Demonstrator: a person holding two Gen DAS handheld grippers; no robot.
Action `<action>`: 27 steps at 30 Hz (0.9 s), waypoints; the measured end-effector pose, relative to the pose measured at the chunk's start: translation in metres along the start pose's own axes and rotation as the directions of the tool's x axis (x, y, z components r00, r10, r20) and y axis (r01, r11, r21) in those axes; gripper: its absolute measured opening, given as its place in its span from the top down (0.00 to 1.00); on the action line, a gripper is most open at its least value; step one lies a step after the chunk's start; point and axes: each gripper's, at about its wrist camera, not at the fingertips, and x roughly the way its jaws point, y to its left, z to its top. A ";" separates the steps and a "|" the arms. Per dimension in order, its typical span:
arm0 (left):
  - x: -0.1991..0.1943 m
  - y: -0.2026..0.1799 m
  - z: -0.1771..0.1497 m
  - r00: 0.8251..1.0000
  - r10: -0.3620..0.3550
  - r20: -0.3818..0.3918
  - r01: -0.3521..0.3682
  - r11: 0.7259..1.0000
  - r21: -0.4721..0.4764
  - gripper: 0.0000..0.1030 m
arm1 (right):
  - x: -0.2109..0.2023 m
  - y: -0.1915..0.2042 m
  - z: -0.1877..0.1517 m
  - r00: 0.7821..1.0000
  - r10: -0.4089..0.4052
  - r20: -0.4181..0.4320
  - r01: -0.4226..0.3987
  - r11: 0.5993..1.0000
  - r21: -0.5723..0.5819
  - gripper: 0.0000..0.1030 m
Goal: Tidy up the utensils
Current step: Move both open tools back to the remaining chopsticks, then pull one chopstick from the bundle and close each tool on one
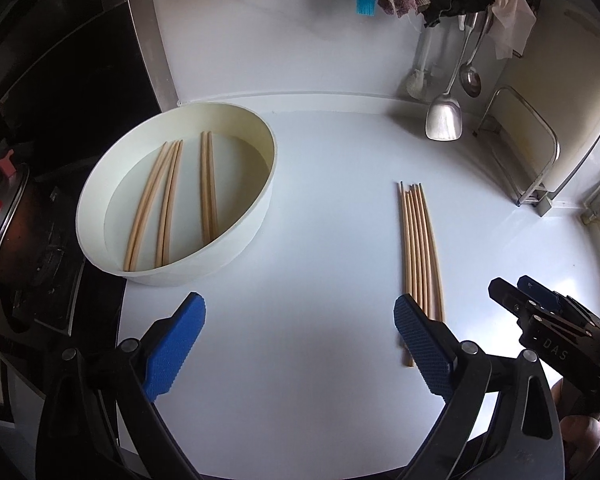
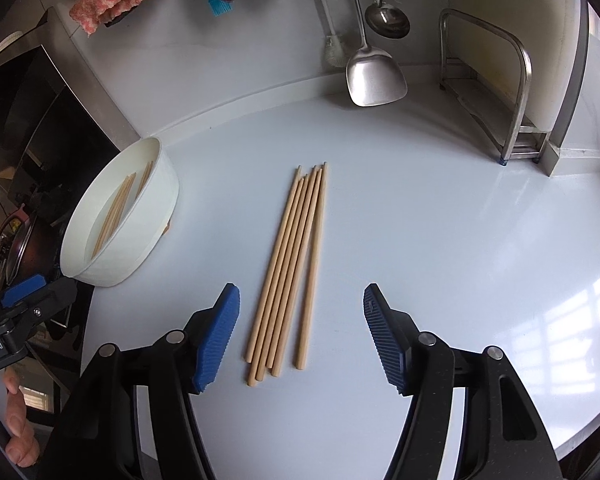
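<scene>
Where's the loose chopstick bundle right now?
The chopstick bundle lies flat on the counter, centred ahead of the open right gripper, right of the white bowl.

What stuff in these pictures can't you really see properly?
- Chopsticks on the counter: in the left wrist view, the left gripper's finger covers their near ends.
- Chopsticks in the white tub: in the right wrist view, the tub wall hides most of them.
- Ladle and spatula handles: cut off by the top edge, right wrist view.
- Pot: dark and cut off at the left edge, left wrist view.
</scene>
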 end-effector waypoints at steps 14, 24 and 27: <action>0.070 -0.030 -0.006 0.993 -0.109 0.035 0.104 0.988 0.117 0.07 | 0.059 -0.011 -0.011 0.991 -0.133 0.030 0.133 0.991 0.002 0.39; 0.102 -0.025 -0.004 0.993 -0.119 0.014 0.117 0.988 0.099 0.07 | 0.086 -0.013 -0.007 0.985 -0.167 0.048 0.168 0.986 -0.015 0.39; 0.106 -0.025 -0.005 0.993 -0.116 0.006 0.115 0.988 0.100 0.07 | 0.090 -0.011 -0.007 0.981 -0.186 0.049 0.188 0.982 -0.028 0.39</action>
